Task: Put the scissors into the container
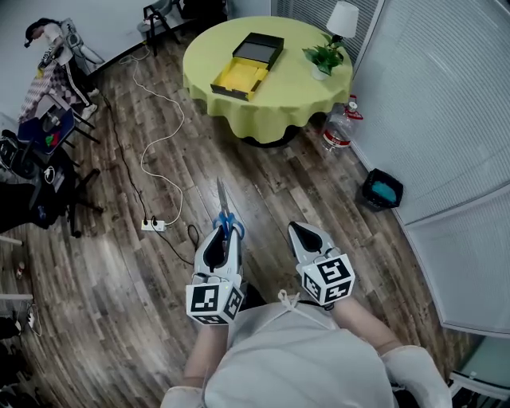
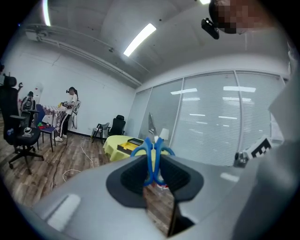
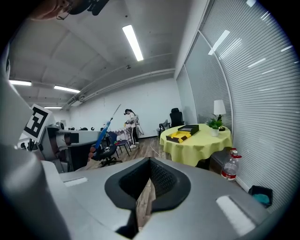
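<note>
Blue-handled scissors [image 1: 223, 209] sit in my left gripper [image 1: 225, 231], blades pointing forward toward the table. In the left gripper view the jaws are shut on the blue handles [image 2: 153, 152], and the blade tip rises above them. The container [image 1: 247, 65], a black box with a yellow-lined tray and its lid beside it, lies on the round table far ahead; it also shows small in the left gripper view [image 2: 129, 145] and the right gripper view [image 3: 183, 133]. My right gripper [image 1: 305, 229] hangs beside the left, shut and empty [image 3: 150, 161].
A round table with a yellow cloth [image 1: 279, 107] also carries a potted plant [image 1: 323, 57] and a lamp [image 1: 343, 17]. A water bottle [image 1: 339, 127] and a dark bin [image 1: 382, 190] stand by the glass wall. A power strip [image 1: 153, 225] and its cable lie on the wood floor; office chairs [image 1: 40, 183] stand at the left.
</note>
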Motion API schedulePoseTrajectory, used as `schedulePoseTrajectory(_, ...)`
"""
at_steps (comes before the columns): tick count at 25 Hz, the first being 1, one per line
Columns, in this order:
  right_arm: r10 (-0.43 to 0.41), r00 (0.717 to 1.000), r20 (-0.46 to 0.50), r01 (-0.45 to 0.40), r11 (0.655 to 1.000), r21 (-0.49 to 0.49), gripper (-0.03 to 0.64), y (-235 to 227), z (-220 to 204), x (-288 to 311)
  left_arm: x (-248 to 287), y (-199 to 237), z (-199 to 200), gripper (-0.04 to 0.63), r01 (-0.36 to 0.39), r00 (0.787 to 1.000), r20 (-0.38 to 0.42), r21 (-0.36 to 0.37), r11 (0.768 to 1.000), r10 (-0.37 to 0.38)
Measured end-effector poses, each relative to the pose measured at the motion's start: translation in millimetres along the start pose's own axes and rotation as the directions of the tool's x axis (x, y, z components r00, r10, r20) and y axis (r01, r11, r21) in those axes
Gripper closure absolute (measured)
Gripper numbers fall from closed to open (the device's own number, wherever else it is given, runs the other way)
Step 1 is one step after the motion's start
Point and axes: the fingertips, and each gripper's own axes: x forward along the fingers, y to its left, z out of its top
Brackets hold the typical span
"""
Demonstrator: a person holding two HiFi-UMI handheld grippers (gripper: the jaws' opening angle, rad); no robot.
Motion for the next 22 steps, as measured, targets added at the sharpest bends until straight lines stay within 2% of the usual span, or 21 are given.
schedulePoseTrajectory(12, -0.029, 0.999, -0.013, 0.029, 1.000, 0.004, 0.618, 72, 56, 162, 50, 170, 66, 0.506, 0.041, 0.999, -0.006, 0.003, 0.999, -0.041)
schedulePoseTrajectory(17, -0.034, 0.999, -0.028, 0.034, 0.999, -0.007, 0.618, 82, 63, 206, 66, 213, 73, 0.506, 0.033, 0.999, -0.010, 0.007, 0.999, -0.033)
schedulePoseTrajectory(22, -0.021, 0.999, -0.046, 0.020, 1.000, -0.009, 0.618, 73, 68, 241, 91, 233, 71, 0.506, 0.024, 0.999, -0.029, 0.004, 1.000, -0.024)
